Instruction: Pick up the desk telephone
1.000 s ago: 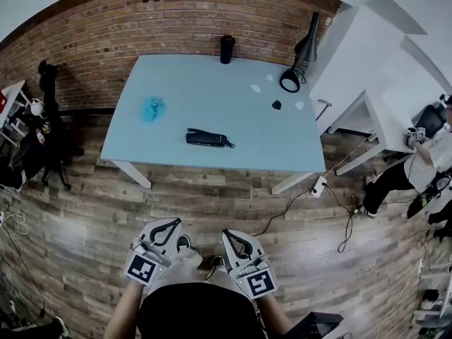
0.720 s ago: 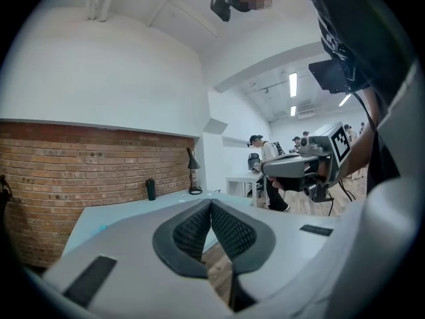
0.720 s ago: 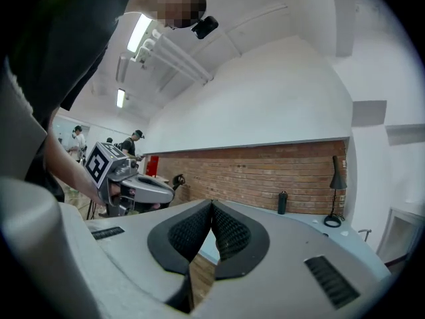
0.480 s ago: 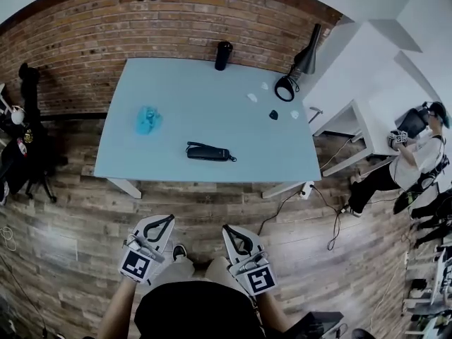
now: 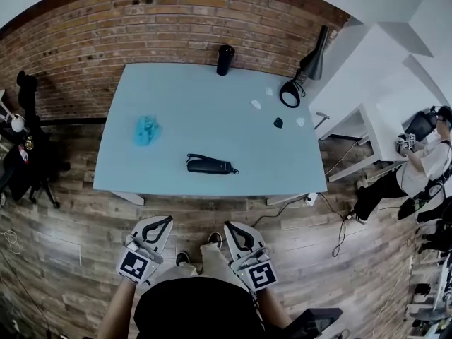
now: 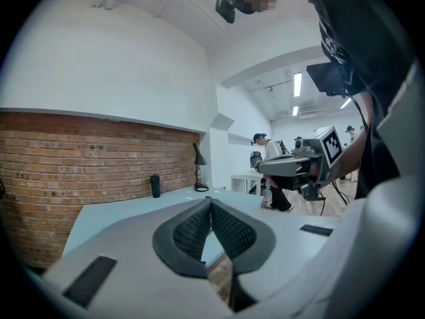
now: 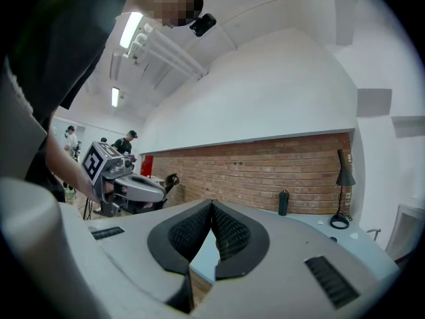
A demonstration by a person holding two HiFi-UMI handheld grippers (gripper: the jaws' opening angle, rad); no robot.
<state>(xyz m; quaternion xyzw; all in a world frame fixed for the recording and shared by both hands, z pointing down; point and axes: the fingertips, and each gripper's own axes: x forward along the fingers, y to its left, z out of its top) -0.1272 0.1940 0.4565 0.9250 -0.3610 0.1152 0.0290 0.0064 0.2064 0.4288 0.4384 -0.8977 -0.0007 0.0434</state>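
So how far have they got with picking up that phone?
Nothing looks done yet: the black desk telephone lies untouched on the pale blue table. In hand: the left gripper and right gripper are both shut and empty, held over the wooden floor, short of the table's near edge. Left to do: reach the telephone, open a gripper, close on it and lift.

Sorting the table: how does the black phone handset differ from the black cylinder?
The black telephone handset lies flat near the pale blue table's front edge; the black cylindrical bottle stands upright at its far edge. The handset is long and low, the bottle tall and round. Both are black.
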